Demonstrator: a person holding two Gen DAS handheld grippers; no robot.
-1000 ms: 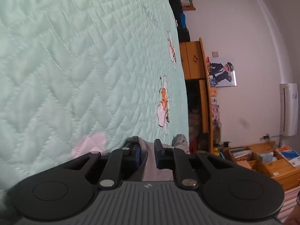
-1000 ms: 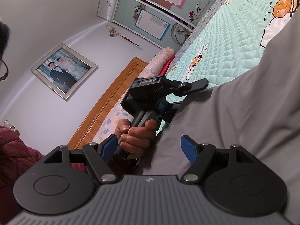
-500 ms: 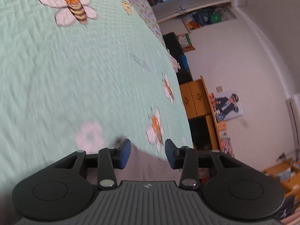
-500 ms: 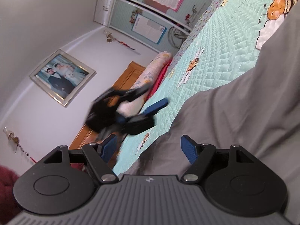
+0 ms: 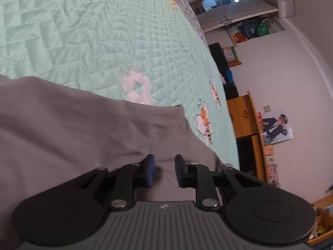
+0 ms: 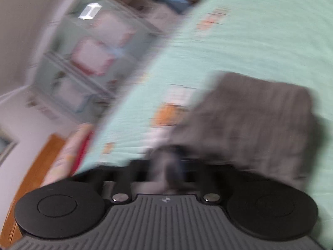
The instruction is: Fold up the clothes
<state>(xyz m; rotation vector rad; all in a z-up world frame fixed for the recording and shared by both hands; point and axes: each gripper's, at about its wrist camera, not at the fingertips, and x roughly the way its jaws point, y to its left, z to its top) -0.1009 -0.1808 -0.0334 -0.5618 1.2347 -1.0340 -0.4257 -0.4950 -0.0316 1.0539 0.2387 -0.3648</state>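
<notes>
The left wrist view looks low and close over the grey garment (image 5: 83, 129) across the mint quilt (image 5: 104, 41) towards a wall at frame right. The blurred right wrist view faces the same garment (image 6: 249, 120) and quilt (image 6: 260, 31), with a cabinet (image 6: 87, 62) upper left.

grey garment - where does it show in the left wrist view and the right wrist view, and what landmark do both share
Left wrist view: the grey garment fills the lower left and runs under and between the fingers of the left gripper.
Right wrist view: blurred, it sits right of centre, reaching down to the shut right gripper.
Shared landmark: the mint green quilt under it.
</notes>
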